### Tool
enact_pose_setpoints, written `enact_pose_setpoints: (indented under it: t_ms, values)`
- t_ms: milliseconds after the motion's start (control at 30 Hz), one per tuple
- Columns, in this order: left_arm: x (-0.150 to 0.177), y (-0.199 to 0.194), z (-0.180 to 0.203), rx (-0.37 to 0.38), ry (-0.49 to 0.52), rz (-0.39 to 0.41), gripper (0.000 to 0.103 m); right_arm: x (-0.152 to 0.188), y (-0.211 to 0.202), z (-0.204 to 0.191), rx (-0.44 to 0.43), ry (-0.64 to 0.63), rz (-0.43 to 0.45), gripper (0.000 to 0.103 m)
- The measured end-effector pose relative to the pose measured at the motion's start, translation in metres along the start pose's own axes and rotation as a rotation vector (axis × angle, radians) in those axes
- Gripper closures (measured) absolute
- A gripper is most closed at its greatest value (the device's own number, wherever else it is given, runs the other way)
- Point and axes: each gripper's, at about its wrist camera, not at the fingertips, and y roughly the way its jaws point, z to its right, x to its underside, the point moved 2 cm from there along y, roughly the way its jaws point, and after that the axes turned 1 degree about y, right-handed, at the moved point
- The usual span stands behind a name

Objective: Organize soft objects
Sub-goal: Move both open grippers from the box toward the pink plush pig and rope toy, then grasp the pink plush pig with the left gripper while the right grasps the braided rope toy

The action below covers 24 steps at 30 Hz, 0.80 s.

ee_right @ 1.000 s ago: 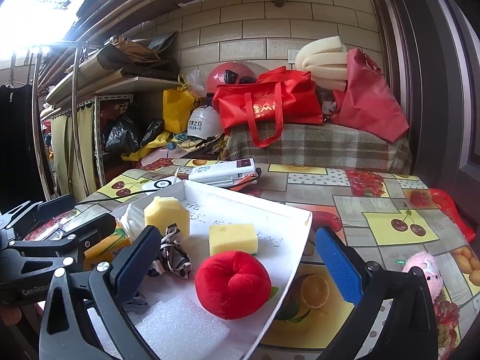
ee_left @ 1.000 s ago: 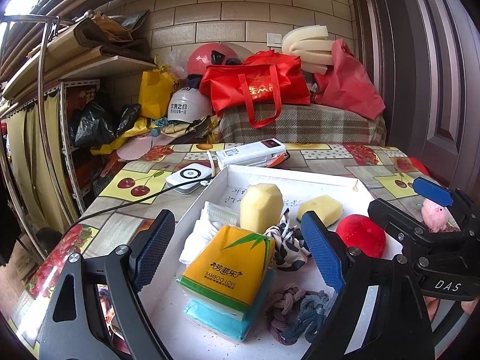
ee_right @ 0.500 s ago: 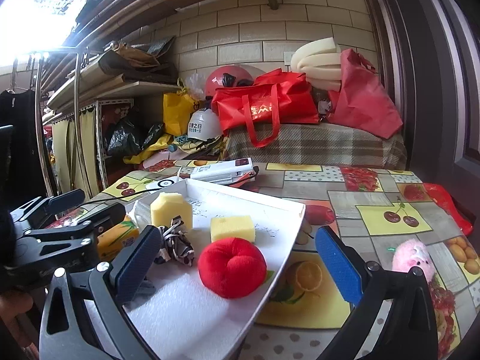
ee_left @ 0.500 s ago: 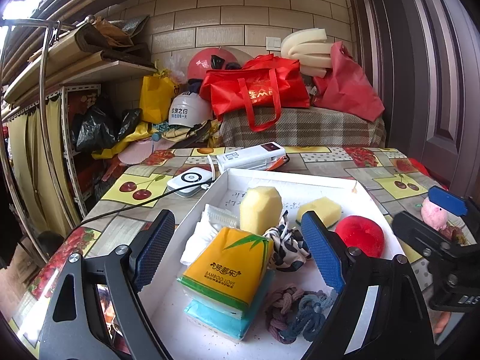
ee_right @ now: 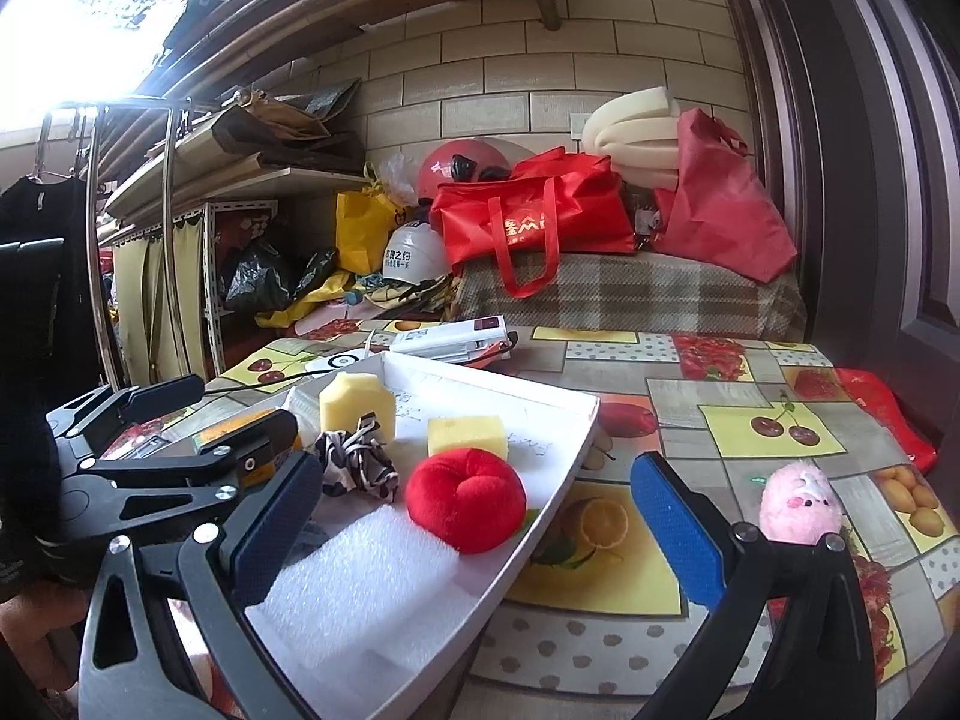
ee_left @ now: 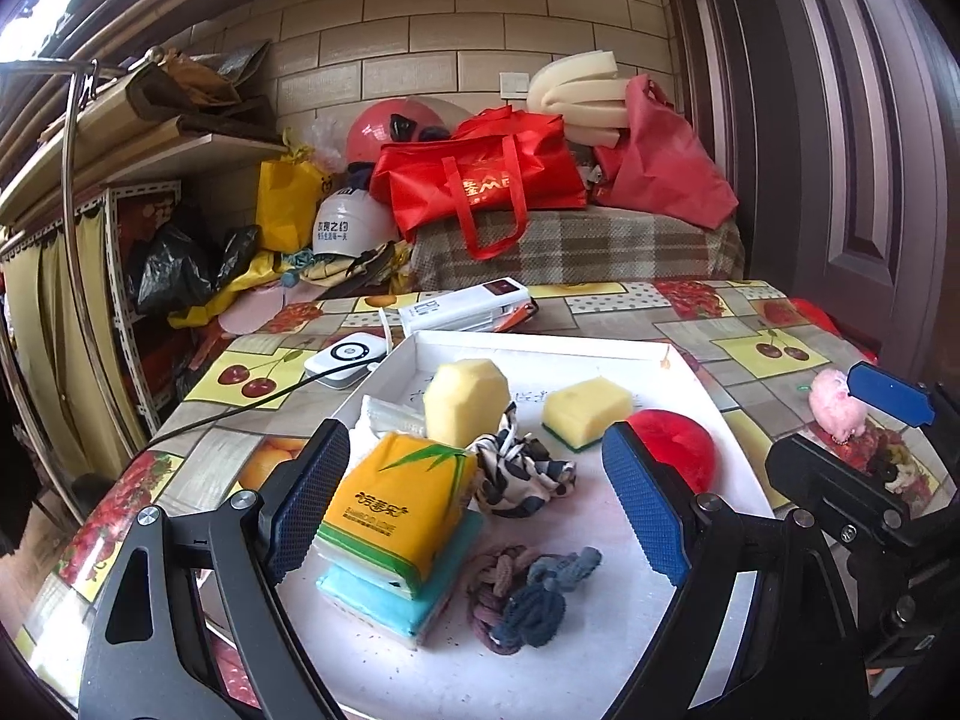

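Observation:
A white tray (ee_left: 540, 343) on the fruit-print table holds a yellow tissue pack (ee_left: 396, 498) on a teal one, two yellow sponges (ee_left: 588, 411), a zebra scrunchie (ee_left: 519, 468), braided hair ties (ee_left: 528, 594) and a red plush (ee_right: 465, 498). My left gripper (ee_left: 477, 504) hovers open over the tray's near end, the tissue pack by its left finger. My right gripper (ee_right: 477, 522) is open over the tray's right corner, gripping nothing. A pink plush (ee_right: 798, 501) sits on the table beyond its right finger. A white foam sheet (ee_right: 360, 576) lies in the tray's near end.
A white power bank (ee_left: 465, 306) and a round-buttoned white device (ee_left: 345, 357) with a black cable lie behind the tray. Beyond the table edge stand a plaid-covered bench with red bags (ee_left: 480, 186), helmets and shelving. A dark door (ee_left: 870, 120) is at the right.
My right gripper has slid right, off the tray's middle; the pink plush now sits closer to its right finger. The left view has barely shifted. Both grippers stay open.

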Motion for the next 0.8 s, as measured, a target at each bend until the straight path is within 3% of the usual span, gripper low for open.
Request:
enact_pose_setpoints:
  t_ms: [500,800]
  values:
    - [0.005,-0.012,0.023,0.007,0.043,0.022,0.016,0.009,-0.025,0.028,0.039,0.066,-0.004,0.0]
    - [0.006,-0.013,0.036,0.054,-0.009,-0.011,0.016,0.013,-0.041,0.065,0.114,0.113,-0.015,0.0]
